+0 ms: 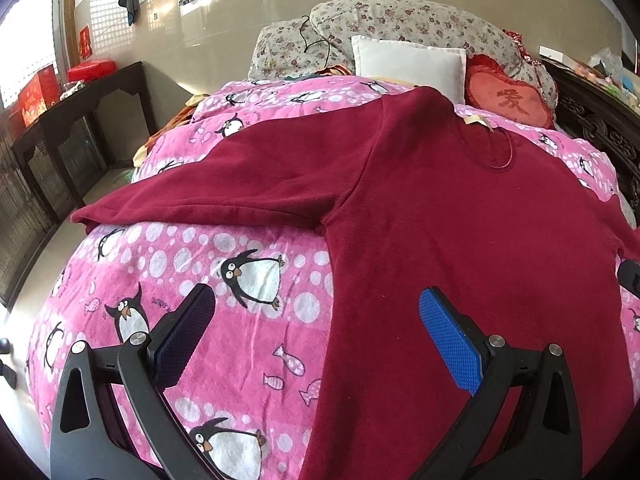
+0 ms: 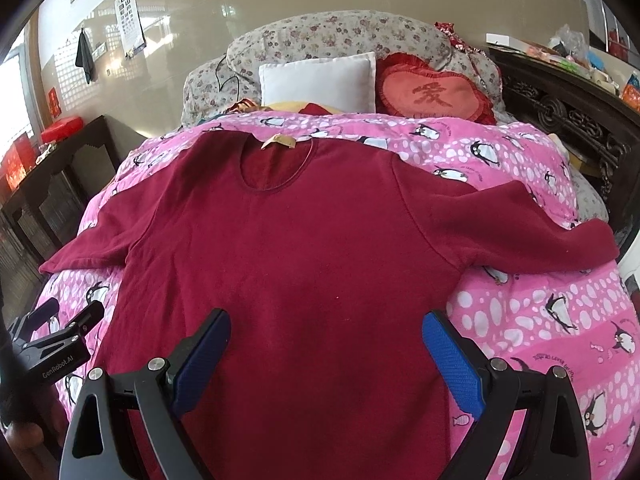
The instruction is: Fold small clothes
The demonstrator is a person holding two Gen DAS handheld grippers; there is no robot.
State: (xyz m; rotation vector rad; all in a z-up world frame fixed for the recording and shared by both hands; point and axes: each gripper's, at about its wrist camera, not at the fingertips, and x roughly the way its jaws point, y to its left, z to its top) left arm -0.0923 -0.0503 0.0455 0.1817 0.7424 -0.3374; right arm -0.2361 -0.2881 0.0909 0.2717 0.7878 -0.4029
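A dark red long-sleeved shirt [image 2: 304,248] lies flat, face up, on a pink penguin blanket [image 2: 532,320], collar with a tan label [image 2: 278,142] at the far end and both sleeves spread out. My right gripper [image 2: 326,328] is open and empty above the shirt's lower body. My left gripper [image 1: 316,304] is open and empty over the shirt's left side edge [image 1: 460,240], below the left sleeve [image 1: 224,188]. The left gripper also shows in the right wrist view [image 2: 68,320] at the left edge.
A white pillow [image 2: 318,80], a red heart cushion [image 2: 436,94] and floral bedding [image 2: 340,34] lie at the head of the bed. A dark wooden table [image 1: 72,120] stands left, a carved dark headboard [image 2: 568,120] right.
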